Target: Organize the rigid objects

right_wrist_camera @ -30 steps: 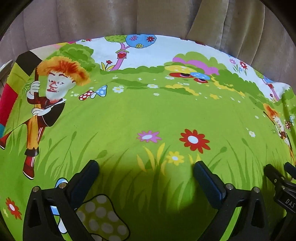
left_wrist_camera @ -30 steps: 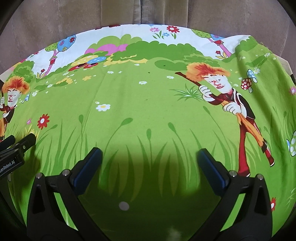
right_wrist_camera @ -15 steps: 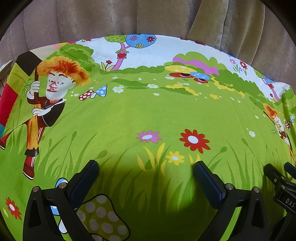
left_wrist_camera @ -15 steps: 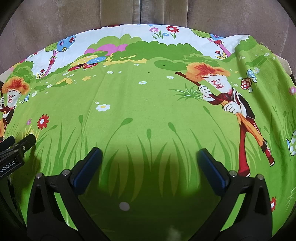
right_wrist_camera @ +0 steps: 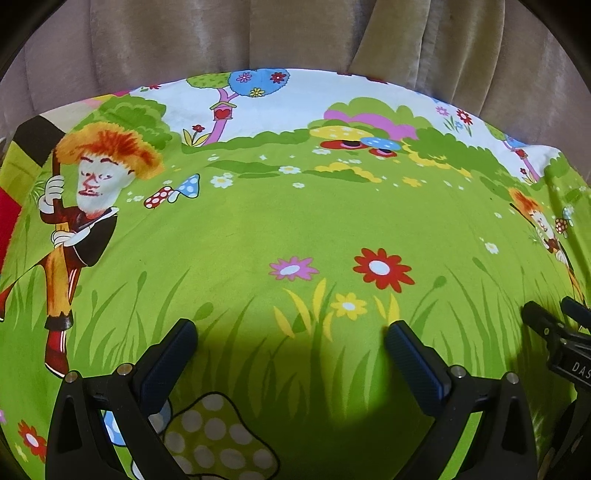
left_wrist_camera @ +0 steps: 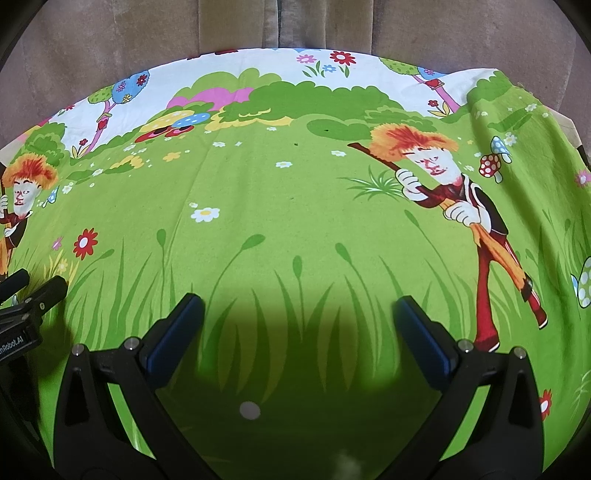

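Observation:
No rigid object to organize shows in either view. My left gripper [left_wrist_camera: 299, 314] is open and empty, its blue-padded fingers spread just above a bright green cartoon-print cloth [left_wrist_camera: 280, 206]. My right gripper [right_wrist_camera: 290, 338] is also open and empty over the same cloth [right_wrist_camera: 295, 229]. The right gripper's tips show at the left edge of the left wrist view [left_wrist_camera: 33, 291]. The left gripper's tips show at the right edge of the right wrist view [right_wrist_camera: 554, 321].
The cloth covers the whole table, with printed figures, flowers and mushrooms. Beige curtains [left_wrist_camera: 295, 26] hang close behind its far edge, also in the right wrist view [right_wrist_camera: 295, 33]. The cloth drapes down at the far right corner [left_wrist_camera: 535, 122].

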`<state>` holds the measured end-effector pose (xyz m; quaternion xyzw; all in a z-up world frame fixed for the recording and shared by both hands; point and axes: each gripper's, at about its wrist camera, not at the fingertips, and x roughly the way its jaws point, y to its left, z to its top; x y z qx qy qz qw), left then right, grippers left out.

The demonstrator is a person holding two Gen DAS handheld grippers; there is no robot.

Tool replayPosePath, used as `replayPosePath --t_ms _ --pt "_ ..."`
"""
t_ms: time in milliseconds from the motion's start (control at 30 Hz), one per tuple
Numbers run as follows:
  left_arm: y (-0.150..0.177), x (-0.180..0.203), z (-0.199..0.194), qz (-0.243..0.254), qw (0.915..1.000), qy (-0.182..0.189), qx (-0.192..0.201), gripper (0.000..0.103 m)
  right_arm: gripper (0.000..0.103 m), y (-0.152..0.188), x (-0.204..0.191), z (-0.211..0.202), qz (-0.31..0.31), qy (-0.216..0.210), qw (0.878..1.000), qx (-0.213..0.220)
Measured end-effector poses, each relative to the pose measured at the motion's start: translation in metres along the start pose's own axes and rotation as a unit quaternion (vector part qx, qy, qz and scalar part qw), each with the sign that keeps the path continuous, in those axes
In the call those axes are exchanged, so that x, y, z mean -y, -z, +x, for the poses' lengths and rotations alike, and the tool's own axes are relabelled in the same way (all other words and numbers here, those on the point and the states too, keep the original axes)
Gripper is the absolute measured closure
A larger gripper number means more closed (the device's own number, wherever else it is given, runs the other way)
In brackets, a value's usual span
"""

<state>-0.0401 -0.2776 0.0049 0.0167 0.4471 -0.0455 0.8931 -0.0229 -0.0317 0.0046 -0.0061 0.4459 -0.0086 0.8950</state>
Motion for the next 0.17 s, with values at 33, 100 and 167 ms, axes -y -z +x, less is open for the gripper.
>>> replayPosePath --t_ms 33,100,167 --pt "0.0003 -0.0001 -0.0004 0.001 1.0000 0.001 0.000 0.000 0.000 0.0002 -0.0001 -0.0002 0.000 0.000 1.000 0.000" --pt "0.0008 -0.0010 -0.0010 0.002 1.0000 0.002 0.000 0.000 0.000 0.0005 -0.0022 -0.0005 -0.004 -0.004 1.000 0.001" --pt "0.0011 -0.0021 -0.0013 0.003 1.0000 0.003 0.000 0.000 0.000 -0.0008 -0.0032 0.0006 -0.004 -0.003 1.000 0.001"
